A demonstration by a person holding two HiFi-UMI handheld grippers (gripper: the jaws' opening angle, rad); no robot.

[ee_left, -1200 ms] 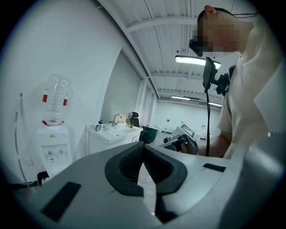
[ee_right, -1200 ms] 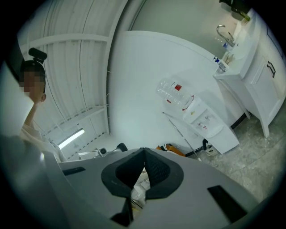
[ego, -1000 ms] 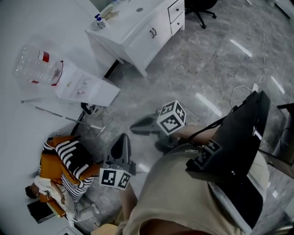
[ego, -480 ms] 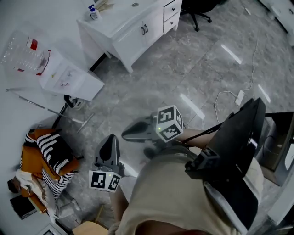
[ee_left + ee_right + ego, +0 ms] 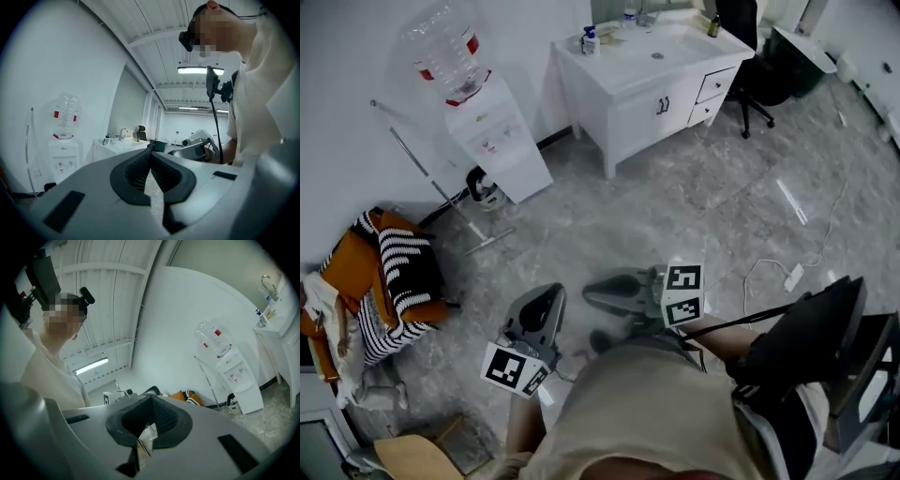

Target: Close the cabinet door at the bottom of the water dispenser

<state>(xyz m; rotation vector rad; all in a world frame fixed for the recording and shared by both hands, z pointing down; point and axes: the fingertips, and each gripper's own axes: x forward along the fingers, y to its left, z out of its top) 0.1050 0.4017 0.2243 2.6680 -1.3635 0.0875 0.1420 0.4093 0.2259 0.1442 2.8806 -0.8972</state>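
The white water dispenser stands against the wall at the upper left, with a clear bottle on top. It is too small to tell how the door on its lower front stands. My left gripper is shut and empty over the floor, well short of the dispenser. My right gripper points left beside it, also shut with nothing held. In the left gripper view the pads meet, and the dispenser is far off at the left. The right gripper view shows the dispenser at the right.
A white sink cabinet stands right of the dispenser, with a dark office chair beyond it. A thin rod leans by the dispenser. A chair piled with orange and striped clothes is at the left. A power strip with a cable lies on the floor at the right.
The head view has swung, so the dispenser and sink cabinet now sit upright and higher in the picture. Both grippers moved with the person and stayed shut; the right one rolled.
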